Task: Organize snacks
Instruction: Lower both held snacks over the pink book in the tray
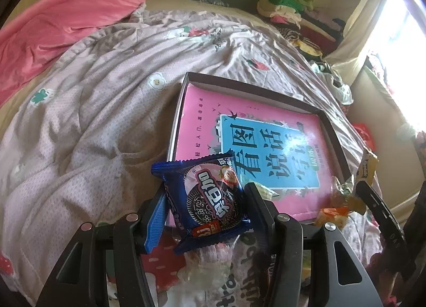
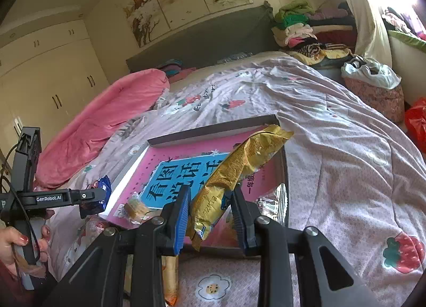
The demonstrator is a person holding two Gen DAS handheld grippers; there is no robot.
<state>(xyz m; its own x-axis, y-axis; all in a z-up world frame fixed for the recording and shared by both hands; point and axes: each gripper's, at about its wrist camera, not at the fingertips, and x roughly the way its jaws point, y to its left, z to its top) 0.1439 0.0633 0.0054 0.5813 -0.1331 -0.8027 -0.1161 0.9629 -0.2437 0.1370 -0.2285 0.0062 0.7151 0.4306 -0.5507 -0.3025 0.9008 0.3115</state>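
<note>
My left gripper [image 1: 205, 195] is shut on a blue cookie packet [image 1: 205, 200] and holds it above the near left corner of a shallow dark box [image 1: 229, 82] lined with a pink and blue book. The packet also shows in the right wrist view [image 2: 99, 196]. My right gripper [image 2: 210, 200] is shut on a long gold snack packet [image 2: 239, 166] that tilts up over the box [image 2: 213, 131]. A small wrapped snack [image 2: 135, 207] lies in the box's near corner.
The box rests on a lilac flowered quilt [image 1: 93, 120] on a bed. More wrapped snacks [image 1: 335, 213] lie by the box's near edge, and a clear bag [image 1: 207, 261] lies under my left gripper. A pink duvet [image 2: 106, 120] and folded clothes [image 2: 300, 30] are farther back.
</note>
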